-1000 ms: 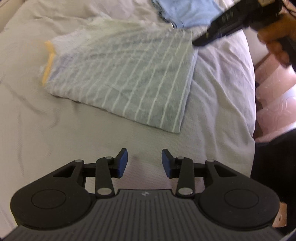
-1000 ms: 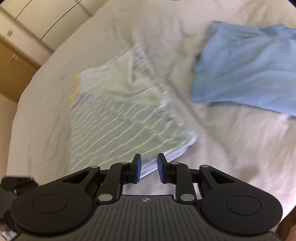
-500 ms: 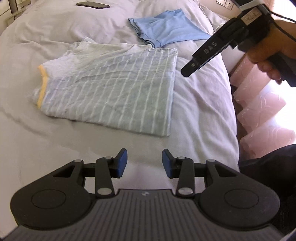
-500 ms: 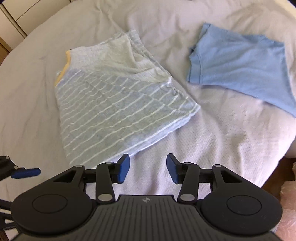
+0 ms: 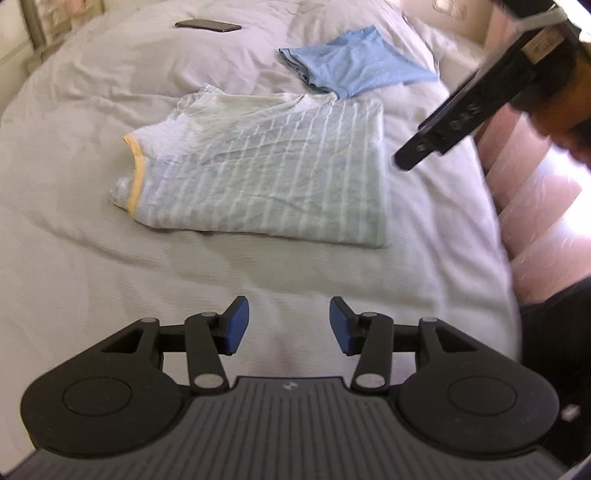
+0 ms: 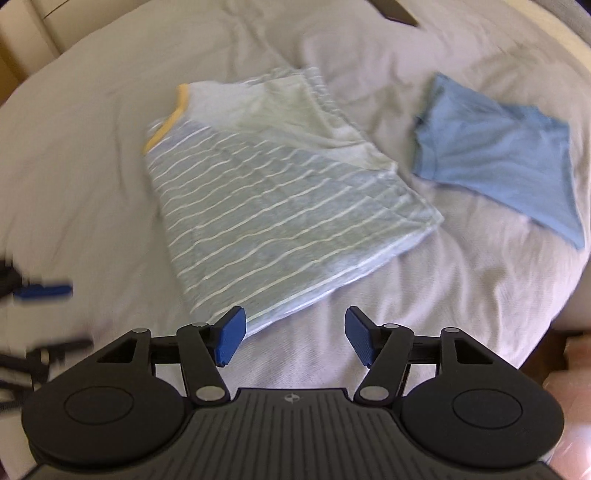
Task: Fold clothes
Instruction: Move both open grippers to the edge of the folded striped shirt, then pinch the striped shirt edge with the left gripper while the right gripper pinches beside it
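Note:
A folded striped shirt (image 5: 266,170) with a yellow collar lies flat on the grey bed (image 5: 74,258); it also fills the middle of the right wrist view (image 6: 273,206). A folded blue shirt (image 5: 354,62) lies beyond it, and sits at the right in the right wrist view (image 6: 495,155). My left gripper (image 5: 288,326) is open and empty, held back from the striped shirt's near edge. My right gripper (image 6: 293,338) is open and empty above the shirt's near corner, and shows in the left wrist view as a black body (image 5: 469,107) held by a hand, off the shirt's right side.
A dark phone (image 5: 207,25) lies at the far end of the bed. Pink fabric (image 5: 546,206) hangs past the bed's right edge. Pale cabinets (image 6: 26,33) stand beyond the bed. A blue fingertip of the left gripper (image 6: 44,290) shows at the left edge.
My right gripper has opened wide and let go of the striped shirt, which now lies flat. Both grippers have pulled back and up from it.

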### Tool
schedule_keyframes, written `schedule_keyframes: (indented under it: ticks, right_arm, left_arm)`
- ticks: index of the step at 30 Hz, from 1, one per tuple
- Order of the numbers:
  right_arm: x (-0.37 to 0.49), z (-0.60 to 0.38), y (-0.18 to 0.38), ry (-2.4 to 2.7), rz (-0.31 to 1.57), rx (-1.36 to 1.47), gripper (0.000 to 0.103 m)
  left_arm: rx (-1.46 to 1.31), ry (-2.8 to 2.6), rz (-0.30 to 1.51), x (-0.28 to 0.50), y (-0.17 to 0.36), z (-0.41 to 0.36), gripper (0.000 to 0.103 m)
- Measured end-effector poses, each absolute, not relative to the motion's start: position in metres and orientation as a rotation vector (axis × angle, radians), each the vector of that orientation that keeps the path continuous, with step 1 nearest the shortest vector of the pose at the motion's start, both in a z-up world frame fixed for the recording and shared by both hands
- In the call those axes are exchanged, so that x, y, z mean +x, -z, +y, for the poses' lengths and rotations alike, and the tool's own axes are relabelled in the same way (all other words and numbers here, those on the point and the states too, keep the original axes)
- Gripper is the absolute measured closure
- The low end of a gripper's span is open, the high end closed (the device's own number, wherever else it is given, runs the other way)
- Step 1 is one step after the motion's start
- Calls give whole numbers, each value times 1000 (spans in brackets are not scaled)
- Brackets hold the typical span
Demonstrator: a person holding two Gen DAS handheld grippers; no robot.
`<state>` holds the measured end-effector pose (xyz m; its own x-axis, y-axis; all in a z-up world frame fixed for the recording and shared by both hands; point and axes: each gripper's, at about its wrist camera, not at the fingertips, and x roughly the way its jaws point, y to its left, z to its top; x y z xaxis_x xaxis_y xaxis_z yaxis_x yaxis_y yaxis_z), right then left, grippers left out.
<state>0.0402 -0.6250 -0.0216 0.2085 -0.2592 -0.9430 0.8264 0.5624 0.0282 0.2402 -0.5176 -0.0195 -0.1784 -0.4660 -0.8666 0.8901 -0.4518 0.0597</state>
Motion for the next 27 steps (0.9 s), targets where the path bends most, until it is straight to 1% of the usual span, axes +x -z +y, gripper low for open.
schedule_keyframes:
  ticks: [2,4,9,13,18,20,23,24,27]
  right_arm:
    - [52,-610,22,774,1145,481,41]
    - [66,-589,26,680,1182,294,41]
    - [94,-542,52,486,1245,-59,41]
    - [109,-533,68,454,1268,-94,41]
    - [122,-531,81,470,1269,-74,41]
    - [126,-528,87,488,1273,-59,41]
    - [126,-526,97,515,1286,-114,41]
    - [126,-525,99,531,1289,-147,42]
    - [127,-527,105,582,1296,-221,42]
  left_arm:
    - [1181,1774,468,246,28,-522,60]
    - [1292,1769,304,251,39,-529,60]
    - [1498,1834,-190,261,76,-561,60]
    - [1613,1874,-607,265,111,-590,59]
    - [1741,1909,-993,288,152,-616,59]
    - [1729,1912,-1068,295,157,-627,59]
    - [1705,1899,-1108,300,162,-643,58]
    - [1698,1891,-1111,301,163,-648,58]
    - [1674,1859,-1028,297,164,-658,58]
